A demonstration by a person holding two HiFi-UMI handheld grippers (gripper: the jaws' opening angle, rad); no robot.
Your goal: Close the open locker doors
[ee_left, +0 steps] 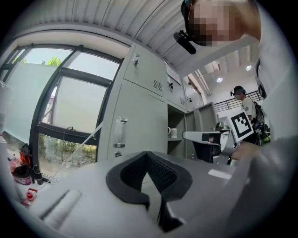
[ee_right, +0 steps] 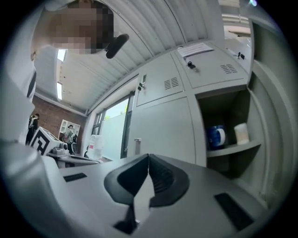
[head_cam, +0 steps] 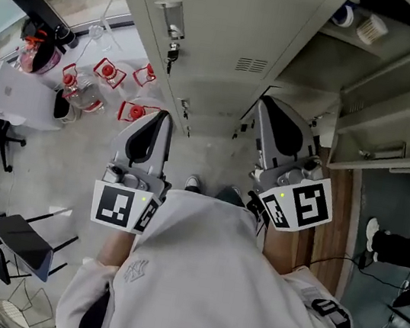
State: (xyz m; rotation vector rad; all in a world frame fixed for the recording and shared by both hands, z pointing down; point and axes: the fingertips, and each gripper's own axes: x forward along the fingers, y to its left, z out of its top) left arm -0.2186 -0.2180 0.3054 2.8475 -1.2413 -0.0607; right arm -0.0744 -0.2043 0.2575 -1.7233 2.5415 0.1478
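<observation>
A bank of grey lockers (head_cam: 225,39) fills the top of the head view. One compartment (head_cam: 338,57) stands open at the right, with a blue mug (head_cam: 342,16) and a white cup (head_cam: 371,27) on its shelf. Its open door (head_cam: 396,128) swings out at the far right. The right gripper view shows the same open compartment (ee_right: 223,135) and blue mug (ee_right: 215,137). My left gripper (head_cam: 162,119) is shut and empty, held in front of a closed door with a handle (head_cam: 172,19). My right gripper (head_cam: 265,106) is shut and empty, just short of the open compartment.
Red-capped bottles (head_cam: 107,74) and a white box (head_cam: 19,95) lie at the left, by a window. A dark chair (head_cam: 19,242) stands at the lower left. Another person's shoe (head_cam: 372,228) is at the right. Keys (head_cam: 172,54) hang from a closed door.
</observation>
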